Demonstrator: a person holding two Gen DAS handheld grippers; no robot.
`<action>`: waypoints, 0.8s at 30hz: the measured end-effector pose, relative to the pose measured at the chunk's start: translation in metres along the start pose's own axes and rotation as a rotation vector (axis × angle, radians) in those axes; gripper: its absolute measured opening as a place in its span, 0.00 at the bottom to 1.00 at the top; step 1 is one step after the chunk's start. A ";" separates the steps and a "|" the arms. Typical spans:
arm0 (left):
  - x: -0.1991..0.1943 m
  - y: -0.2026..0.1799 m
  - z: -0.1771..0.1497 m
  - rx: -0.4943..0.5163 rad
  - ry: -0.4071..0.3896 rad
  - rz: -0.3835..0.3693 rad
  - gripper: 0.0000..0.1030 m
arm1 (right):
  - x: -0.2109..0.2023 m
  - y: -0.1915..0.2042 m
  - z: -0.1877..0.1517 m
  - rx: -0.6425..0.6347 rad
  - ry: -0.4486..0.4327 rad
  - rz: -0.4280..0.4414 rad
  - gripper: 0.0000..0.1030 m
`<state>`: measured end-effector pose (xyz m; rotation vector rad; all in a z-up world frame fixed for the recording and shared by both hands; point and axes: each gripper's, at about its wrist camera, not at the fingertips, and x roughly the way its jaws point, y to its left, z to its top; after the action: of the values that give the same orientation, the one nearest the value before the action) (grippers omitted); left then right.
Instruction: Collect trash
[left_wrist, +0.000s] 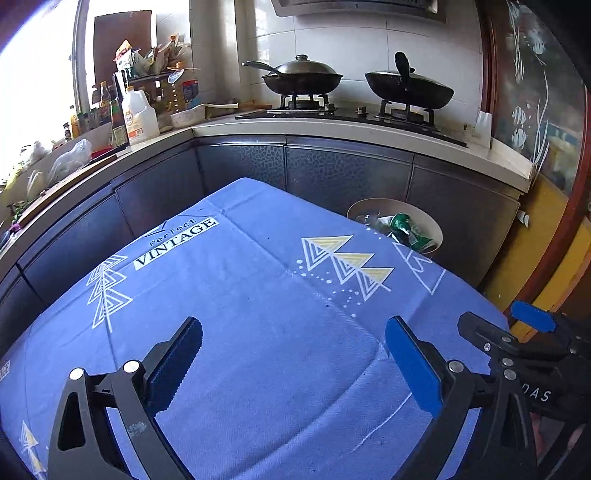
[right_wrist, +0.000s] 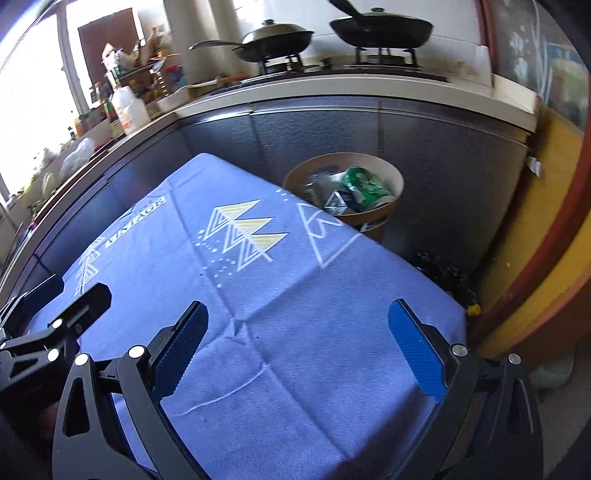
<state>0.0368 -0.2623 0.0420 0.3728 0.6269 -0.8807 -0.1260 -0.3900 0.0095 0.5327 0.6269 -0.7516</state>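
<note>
Both claws (left_wrist: 293, 343) (right_wrist: 297, 332) wide open, empty; only right view shows bin's (right_wrist: 397, 181) full contents.

Your bin (left_wrist: 428, 218) half hidden behind the desk (left_wrist: 258, 295), its trash (right_wrist: 354, 188) blurred, bottle (left_wrist: 138, 118) labels too small to read

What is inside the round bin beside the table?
The bin holds a green can, a clear plastic piece and dark packaging. The tablecloth covers its near edge, and anything deeper is hidden.
</note>
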 end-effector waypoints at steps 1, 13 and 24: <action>0.001 0.000 0.002 0.002 0.005 -0.008 0.96 | -0.003 -0.003 0.000 0.018 -0.009 -0.011 0.94; 0.007 -0.001 -0.011 -0.065 0.077 -0.055 0.96 | -0.017 -0.013 -0.012 0.027 -0.024 -0.034 0.94; -0.017 0.004 -0.023 -0.117 0.066 0.032 0.96 | -0.023 -0.008 -0.024 -0.021 -0.017 0.065 0.94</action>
<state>0.0242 -0.2375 0.0359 0.3067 0.7285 -0.7992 -0.1533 -0.3688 0.0069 0.5248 0.5984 -0.6872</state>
